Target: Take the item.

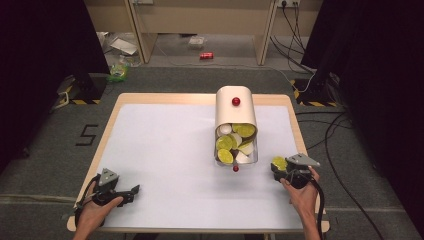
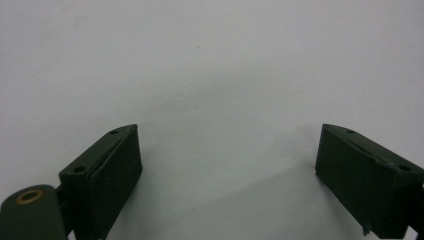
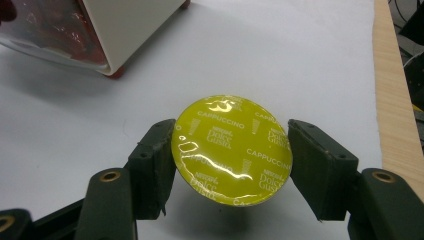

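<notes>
A cream box-shaped capsule holder with a red knob stands at the table's middle right, its clear drawer pulled toward me and holding several yellow-lidded and white capsules. My right gripper is just right of the drawer, shut on a yellow-lidded coffee capsule; both pads press its rim, and the foil lid faces the camera. The holder's corner shows at the upper left of the right gripper view. My left gripper rests low at the table's front left, open, with bare white surface between its jaws.
The white table top has a wooden rim, close on my right gripper's right. Beyond the table lie a grey floor, cables, a red can and black curtains on both sides.
</notes>
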